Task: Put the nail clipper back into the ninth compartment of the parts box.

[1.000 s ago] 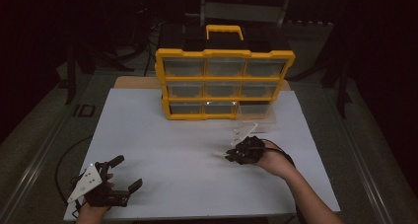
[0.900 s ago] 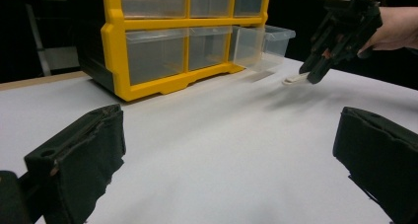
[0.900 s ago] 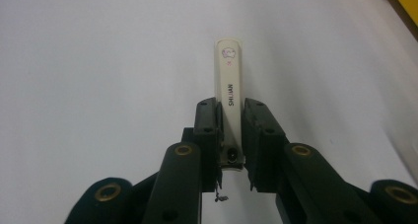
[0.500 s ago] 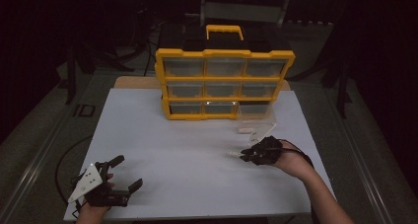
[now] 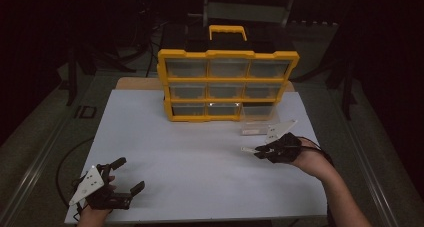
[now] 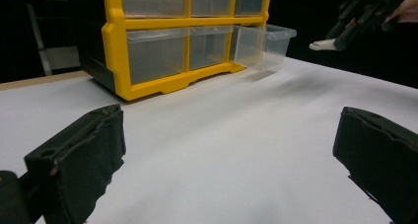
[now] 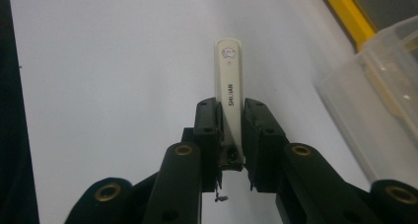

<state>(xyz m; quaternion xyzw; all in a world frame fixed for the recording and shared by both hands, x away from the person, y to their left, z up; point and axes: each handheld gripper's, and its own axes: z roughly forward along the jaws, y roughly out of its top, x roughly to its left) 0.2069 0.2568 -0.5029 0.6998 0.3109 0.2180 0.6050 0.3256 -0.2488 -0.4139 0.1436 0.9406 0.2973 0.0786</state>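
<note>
A yellow organizer point(image 5: 227, 84) with clear drawers stands at the back of the white table point(image 5: 200, 152). Its bottom right drawer point(image 5: 260, 118) is pulled out, and shows too in the left gripper view point(image 6: 263, 42). My right gripper point(image 5: 260, 150) hovers just in front of that drawer, shut on a slim white stick point(image 5: 248, 149). In the right gripper view the printed stick point(image 7: 229, 81) juts forward from between the gripper's point(image 7: 231, 120) jaws, with the drawer point(image 7: 379, 95) to the right. My left gripper point(image 5: 130, 174) rests open at the front left, nothing between its jaws point(image 6: 229, 155).
The organizer carries a yellow handle point(image 5: 227, 33) on top. Bare white tabletop lies between the two grippers. Dark floor and stands surround the table. The right gripper point(image 6: 367, 12) with the stick point(image 6: 323, 45) appears at the top right of the left gripper view.
My right gripper has shifted to the right with the white stick in it, ending in front of the pulled-out drawer. The left gripper has stayed still.
</note>
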